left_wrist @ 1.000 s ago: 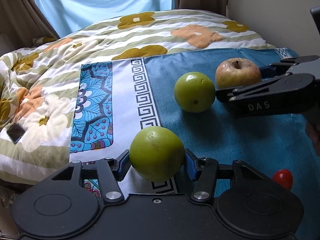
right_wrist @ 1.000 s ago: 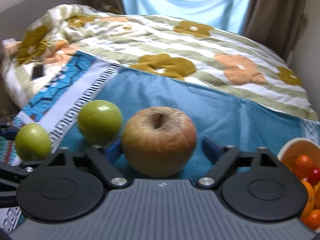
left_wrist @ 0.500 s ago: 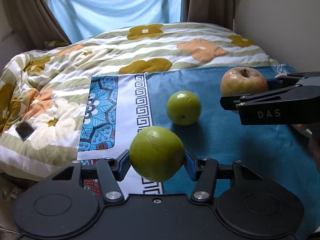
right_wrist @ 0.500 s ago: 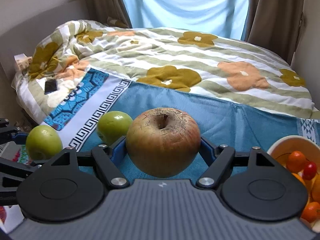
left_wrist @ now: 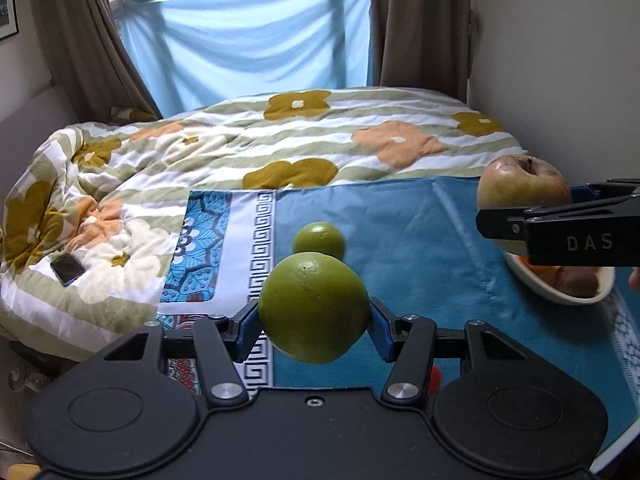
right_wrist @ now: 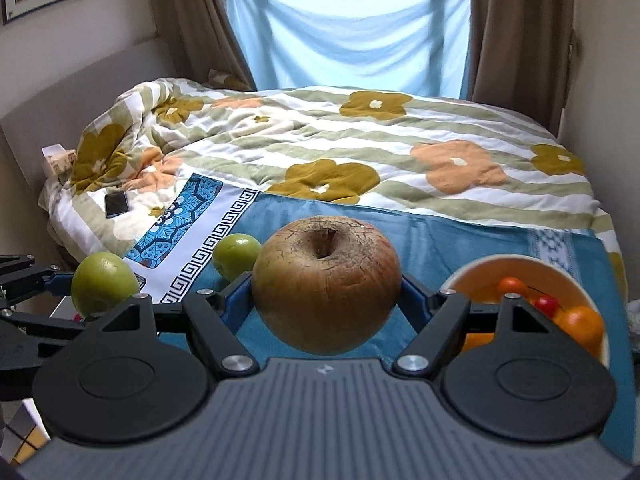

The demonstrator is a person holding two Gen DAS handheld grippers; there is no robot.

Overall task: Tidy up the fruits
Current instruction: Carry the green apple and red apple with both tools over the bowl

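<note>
At frame centre, the left gripper (left_wrist: 314, 320) holds a green apple (left_wrist: 313, 307); the right gripper (right_wrist: 326, 300) holds a brown apple (right_wrist: 326, 283), bowl (right_wrist: 480, 270) lower right.

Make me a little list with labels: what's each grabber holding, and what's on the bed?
left gripper: shut on green apple
right gripper: shut on brown apple
on blue cloth: second green apple
bowl: holds small orange and red fruits
on quilt: phone
</note>
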